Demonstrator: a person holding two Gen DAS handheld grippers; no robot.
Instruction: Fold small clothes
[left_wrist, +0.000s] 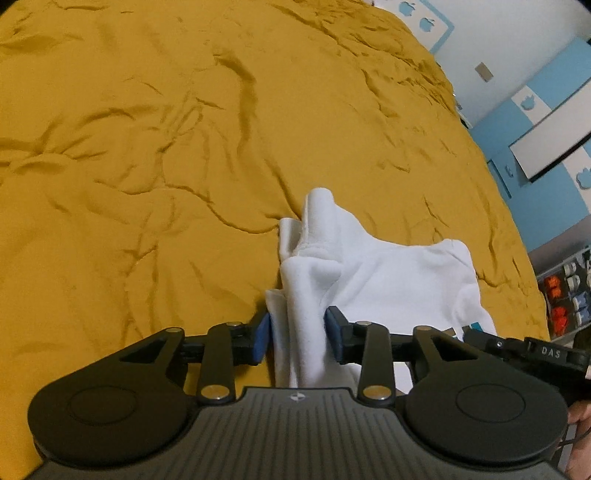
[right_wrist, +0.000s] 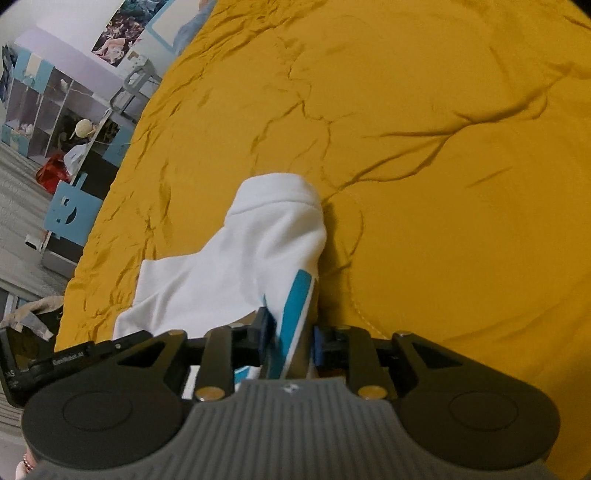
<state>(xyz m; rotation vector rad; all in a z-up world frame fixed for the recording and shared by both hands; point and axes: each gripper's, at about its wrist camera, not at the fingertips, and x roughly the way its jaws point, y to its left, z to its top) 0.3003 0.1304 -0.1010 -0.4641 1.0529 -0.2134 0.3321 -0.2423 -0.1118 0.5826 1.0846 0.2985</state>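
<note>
Quick update from my end of the rig. The white top (left_wrist: 388, 280) is lying on the bed (left_wrist: 147, 147), on the wrinkled mustard cover. It sits at the near end, right below both tools, and the whole far stretch of cover is bare. In the right view the bed's left edge (right_wrist: 110, 206) is near the top's spread-out part (right_wrist: 207, 284).

My left hand-held gripper (left_wrist: 298, 332) points down at the bed with a bunched vertical fold of the top filling the gap between its blue pads (left_wrist: 263, 334). Fabric touches both of them, so I'm calling that one clamped on the top. One sleeve (left_wrist: 317, 210) sticks out ahead of it across the cover, crumpled.

My right hand-held gripper (right_wrist: 290, 336) has the part with the teal stripe (right_wrist: 295, 299) running between its jaws. The left pad is against the cloth. There's a shadowy strip next to the other pad, so I honestly can't tell if it's pinching or just sitting around the fabric. The other sleeve, cuff (right_wrist: 280, 188) first, lies ahead of it on the cover.

The middle of the top sags flat onto the bed between the two tools.
</note>
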